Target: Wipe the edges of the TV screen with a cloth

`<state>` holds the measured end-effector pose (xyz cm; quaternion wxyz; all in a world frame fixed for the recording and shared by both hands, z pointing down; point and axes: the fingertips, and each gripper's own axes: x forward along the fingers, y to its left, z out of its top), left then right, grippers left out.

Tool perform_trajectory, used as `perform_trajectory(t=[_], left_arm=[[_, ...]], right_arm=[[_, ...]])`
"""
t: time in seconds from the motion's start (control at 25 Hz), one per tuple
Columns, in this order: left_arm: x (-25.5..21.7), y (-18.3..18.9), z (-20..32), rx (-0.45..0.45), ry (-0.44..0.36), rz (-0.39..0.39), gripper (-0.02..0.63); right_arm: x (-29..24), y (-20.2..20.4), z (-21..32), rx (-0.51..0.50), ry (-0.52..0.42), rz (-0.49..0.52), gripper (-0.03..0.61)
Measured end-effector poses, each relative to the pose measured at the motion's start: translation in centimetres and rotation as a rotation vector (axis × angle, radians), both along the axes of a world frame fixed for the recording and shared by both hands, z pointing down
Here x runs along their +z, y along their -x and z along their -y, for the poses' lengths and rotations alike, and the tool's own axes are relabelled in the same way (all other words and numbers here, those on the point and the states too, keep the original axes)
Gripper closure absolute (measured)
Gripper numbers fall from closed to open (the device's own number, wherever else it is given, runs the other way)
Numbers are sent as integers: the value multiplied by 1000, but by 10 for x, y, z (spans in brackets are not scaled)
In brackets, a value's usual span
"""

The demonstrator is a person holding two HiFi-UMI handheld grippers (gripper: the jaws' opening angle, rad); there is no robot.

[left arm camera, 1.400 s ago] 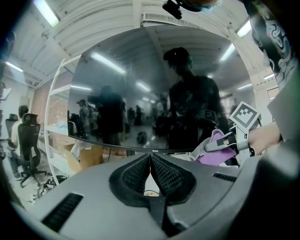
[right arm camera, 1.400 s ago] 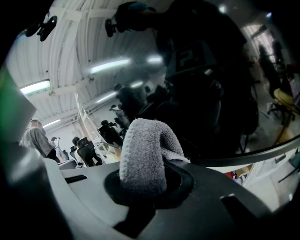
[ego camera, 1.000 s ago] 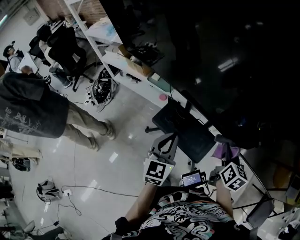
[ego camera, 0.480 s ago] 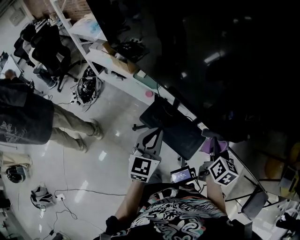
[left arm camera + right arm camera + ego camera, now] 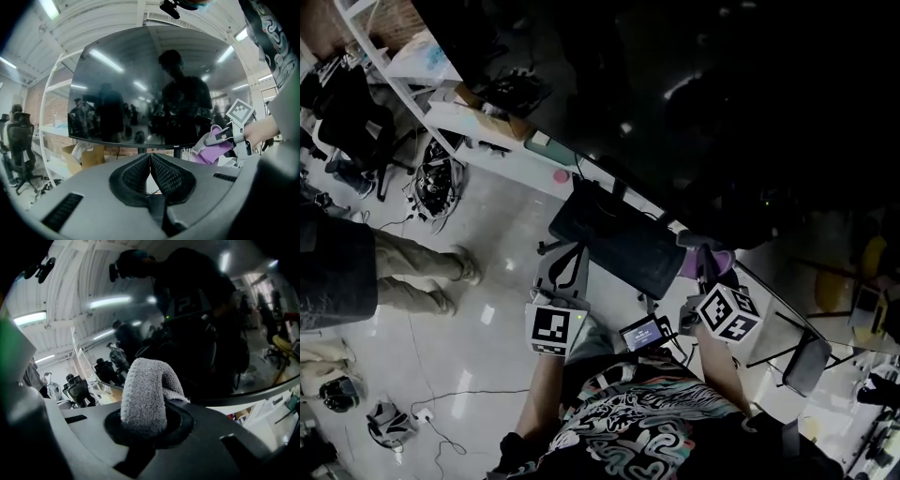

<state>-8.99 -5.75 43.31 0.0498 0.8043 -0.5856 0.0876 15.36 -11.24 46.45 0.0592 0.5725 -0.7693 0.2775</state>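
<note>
Two grippers are held out just ahead of the wearer's patterned shirt (image 5: 661,431), with a small lit display (image 5: 639,333) mounted between them at chest level. Nearest on the wearer's left, the left gripper (image 5: 150,158) has its ribbed black pads pressed together with nothing between them, and it points up toward the lower part of the screen. On the other side, the right gripper (image 5: 703,274) is clamped on a folded cloth (image 5: 144,390), which bulges up out of its jaws as a thick terry loop; it looks purple from the other two views. That cloth sits close to the lower right corner of the TV screen (image 5: 140,89), at its bottom edge, though actual contact cannot be made out. Dark and glossy, the big panel mirrors ceiling lights and the wearer's silhouette. Below it, further down, stands a black office chair (image 5: 619,239) on the shiny pale floor (image 5: 487,309). White shelving (image 5: 473,120) with boxes and cables runs off to the left, and beyond it another person (image 5: 356,272) stands at the frame's edge.
</note>
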Motion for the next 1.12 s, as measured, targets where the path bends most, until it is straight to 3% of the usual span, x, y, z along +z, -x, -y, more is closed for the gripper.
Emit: perform_trajectory(t=[0.24, 1.12], left_arm=[[6, 10, -8, 45, 6, 41, 595], [20, 52, 5, -4, 24, 61, 595]], right_arm=[[2, 5, 4, 9, -20, -36, 517], [3, 30, 12, 21, -33, -35, 517]])
